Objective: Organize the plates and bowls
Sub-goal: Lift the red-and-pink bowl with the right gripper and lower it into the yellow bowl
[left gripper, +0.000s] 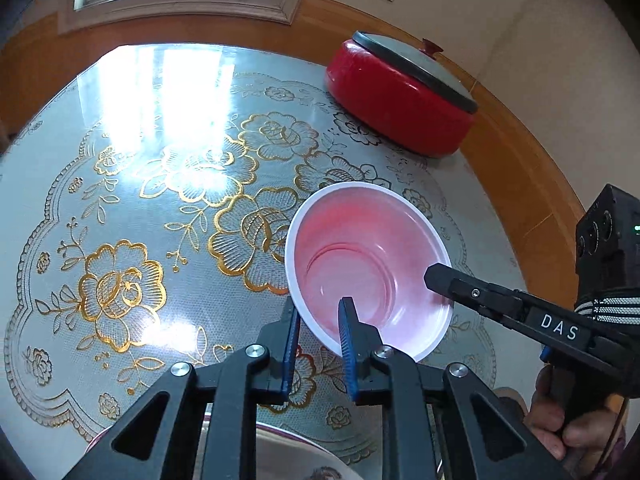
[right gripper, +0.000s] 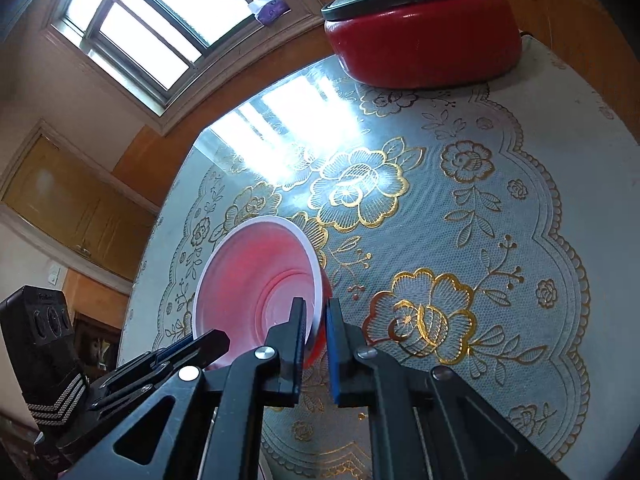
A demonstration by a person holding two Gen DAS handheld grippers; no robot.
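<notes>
1. The pink bowl (left gripper: pixel 370 268) is held tilted just above the floral table mat (left gripper: pixel 120 216), its white rim pinched from two sides, so that it is judged to be carried rather than resting.
2. The near edge of the bowl is clamped by the left gripper (left gripper: pixel 320 320), one blue pad inside the wall and one outside; the jaws are closed on the rim.
3. The opposite side of the bowl is pinched by the right gripper (right gripper: pixel 316 320) in the same way (a two-point hold is presumably chosen to keep the thin rim from twisting).
4. Below the bowl, at the frame's lower edge, part of a pale plate (left gripper: pixel 288 452) is seen, possibly the stacking place.
5. Well beyond the bowl, a red lidded pot (left gripper: pixel 400 92) is left at the table's far edge.
</notes>
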